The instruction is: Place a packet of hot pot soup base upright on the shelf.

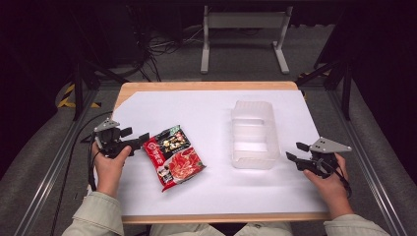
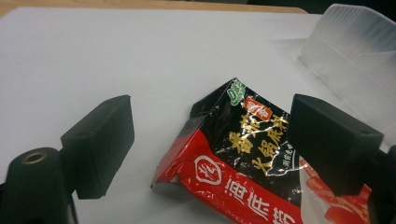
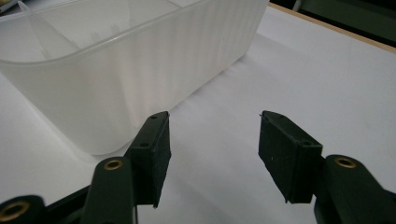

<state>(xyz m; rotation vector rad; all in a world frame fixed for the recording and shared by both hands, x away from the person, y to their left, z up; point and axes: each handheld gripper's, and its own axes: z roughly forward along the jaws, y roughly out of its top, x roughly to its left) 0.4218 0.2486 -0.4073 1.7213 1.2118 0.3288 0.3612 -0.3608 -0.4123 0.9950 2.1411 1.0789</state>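
White table [image 1: 211, 105] | left claw [image 1: 138, 139] open at packet [image 1: 173, 156] edge | right claw [image 1: 295, 151] open, empty

The food packet [image 2: 243, 163] is glossy crinkly plastic film, red and black, catching glare all over. The bin [image 3: 116, 70] looks like frosted translucent plastic with fine ribbing down the walls, kind of milky. The tabletop [image 1: 206, 86] is light wood at the edges, covered by a matt white sheet [image 1: 196, 108], smooth like paper. The left hand-held gripper [image 2: 210, 140] has matt black plastic-looking jaws, with a brass-coloured metal insert near the base. Sleeves [image 1: 98, 216] look like pale woven cloth.
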